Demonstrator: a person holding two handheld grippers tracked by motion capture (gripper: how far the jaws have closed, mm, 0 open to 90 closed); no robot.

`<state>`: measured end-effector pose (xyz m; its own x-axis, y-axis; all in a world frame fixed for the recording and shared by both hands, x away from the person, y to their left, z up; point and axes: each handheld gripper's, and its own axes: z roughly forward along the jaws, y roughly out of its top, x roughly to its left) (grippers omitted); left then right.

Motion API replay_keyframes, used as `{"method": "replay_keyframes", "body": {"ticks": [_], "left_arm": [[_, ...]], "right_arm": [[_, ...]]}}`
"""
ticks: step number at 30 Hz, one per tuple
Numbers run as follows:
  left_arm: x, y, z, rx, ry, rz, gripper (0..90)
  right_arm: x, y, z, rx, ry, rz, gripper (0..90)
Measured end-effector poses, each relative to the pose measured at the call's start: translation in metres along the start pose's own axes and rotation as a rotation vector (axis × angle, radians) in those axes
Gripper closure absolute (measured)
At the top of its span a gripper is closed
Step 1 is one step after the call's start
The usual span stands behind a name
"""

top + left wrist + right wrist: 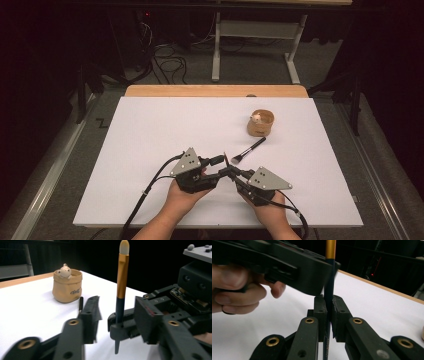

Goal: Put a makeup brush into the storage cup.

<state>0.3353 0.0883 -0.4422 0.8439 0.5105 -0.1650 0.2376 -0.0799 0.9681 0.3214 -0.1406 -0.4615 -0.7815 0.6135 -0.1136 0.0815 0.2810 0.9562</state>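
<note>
step: handover of slim brush (pixel 122 277) | right hand-held gripper (pixel 329 312): clamped on its handle, upright | left hand-held gripper (pixel 117 315): released, jaws flanking it | next: left withdraws; pouch (pixel 67 286) beyond

**Brush upright in my right claw**

My right gripper (pixel 329 312) clamps a slim makeup brush (pixel 122 285) by its dark lower handle. It stands upright, gold ferrule above, pale rounded tip on top, pointed end just over the white table.
</note>
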Motion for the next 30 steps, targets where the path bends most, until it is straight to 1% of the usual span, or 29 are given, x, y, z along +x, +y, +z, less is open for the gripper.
{"method": "replay_keyframes", "body": {"ticks": [2,4,5,7,8,13,15,17,18,20,22,24,25,27,30], "left_arm": [[0.001,-0.001,-0.003,0.005,0.014,0.008,47.3],[0.003,-0.002,-0.006,0.008,0.018,0.002,43.4],[0.005,-0.003,-0.009,0.009,0.025,0.001,41.9],[0.009,-0.005,-0.015,0.008,0.050,-0.002,35.5],[0.012,-0.005,-0.018,0.009,0.053,-0.009,34.7],[0.026,-0.010,-0.038,0.014,0.117,-0.025,24.7],[0.031,-0.012,-0.047,0.013,0.145,-0.025,21.3],[0.036,-0.014,-0.057,0.013,0.172,-0.026,17.4],[0.039,-0.016,-0.062,0.012,0.184,-0.027,16.3],[0.043,-0.017,-0.071,0.012,0.212,-0.026,13.9],[0.049,-0.018,-0.083,0.020,0.231,-0.035,9.3],[0.054,-0.018,-0.093,0.021,0.251,-0.034,8.4],[0.057,-0.018,-0.098,0.024,0.261,-0.031,8.0],[0.062,-0.019,-0.108,0.024,0.283,-0.037,6.7],[0.067,-0.022,-0.118,0.031,0.303,-0.043,4.5]], "right_arm": [[-0.002,-0.001,-0.001,-0.003,-0.013,0.021,84.9],[-0.006,-0.003,-0.002,-0.001,-0.020,0.028,84.9],[-0.007,-0.003,-0.003,-0.001,-0.021,0.043,84.9],[-0.010,-0.003,-0.005,-0.014,-0.030,0.054,84.9],[-0.011,-0.003,-0.006,-0.017,-0.038,0.055,84.8],[-0.017,-0.002,-0.011,-0.037,-0.058,0.073,84.9],[-0.020,-0.002,-0.013,-0.044,-0.068,0.076,84.9],[-0.022,-0.002,-0.016,-0.047,-0.081,0.077,84.9],[-0.024,-0.001,-0.017,-0.057,-0.087,0.079,84.9],[-0.027,-0.001,-0.019,-0.058,-0.093,0.091,84.9],[-0.030,-0.001,-0.021,-0.061,-0.108,0.090,84.9],[-0.033,0.000,-0.023,-0.059,-0.127,0.084,84.9],[-0.034,0.000,-0.024,-0.060,-0.140,0.072,84.9],[-0.038,0.000,-0.025,-0.062,-0.151,0.075,84.9],[-0.045,0.000,-0.028,-0.062,-0.170,0.082,85.0]]}}
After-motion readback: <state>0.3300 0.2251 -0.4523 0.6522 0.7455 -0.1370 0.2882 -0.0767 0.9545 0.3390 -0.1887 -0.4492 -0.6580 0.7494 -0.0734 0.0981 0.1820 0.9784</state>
